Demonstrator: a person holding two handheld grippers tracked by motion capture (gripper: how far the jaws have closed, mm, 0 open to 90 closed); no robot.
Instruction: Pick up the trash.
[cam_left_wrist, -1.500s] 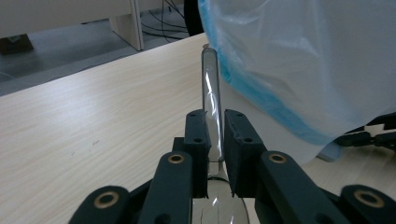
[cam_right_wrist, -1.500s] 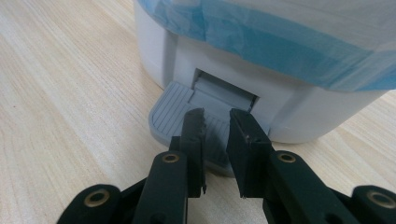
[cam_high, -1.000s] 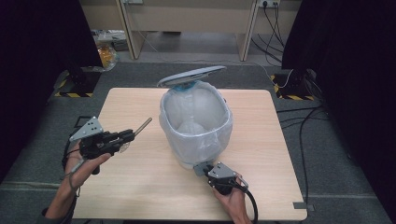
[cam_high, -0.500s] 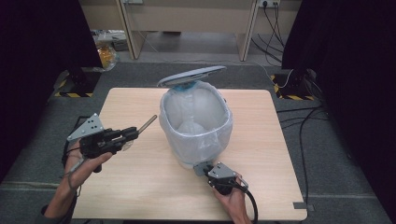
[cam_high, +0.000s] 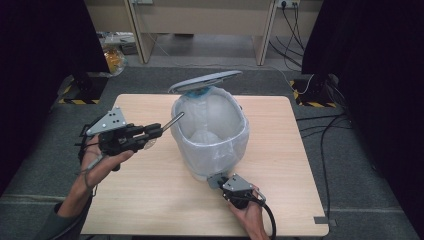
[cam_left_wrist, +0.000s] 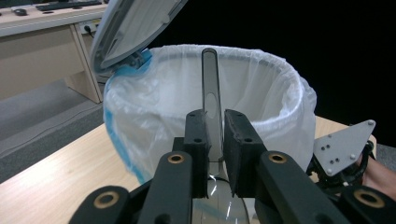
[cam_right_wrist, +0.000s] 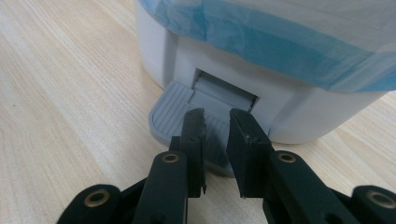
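On your left, your left gripper (cam_left_wrist: 214, 135) is clamped on the flat handle of a grey, glossy plastic spoon (cam_high: 172, 120), bowl end tucked back under the jaws, handle tip aimed at the rim of the bin. Carry it on over the opening before you let go, and I'd say lift a touch so the tip clears the liner edge rather than snagging it.

In the middle stands the round white pedal bin lined with a translucent white bag with a blue band (cam_high: 212, 140), at the centre of the pale wooden table (cam_high: 150, 200), its grey domed lid (cam_high: 205, 81) tilted up and open at the back.

On your right, your right gripper (cam_right_wrist: 215, 128), jaws a little apart and holding nothing, presses on the ribbed grey foot pedal (cam_right_wrist: 170, 112). Keep that weight down until the spoon drops.
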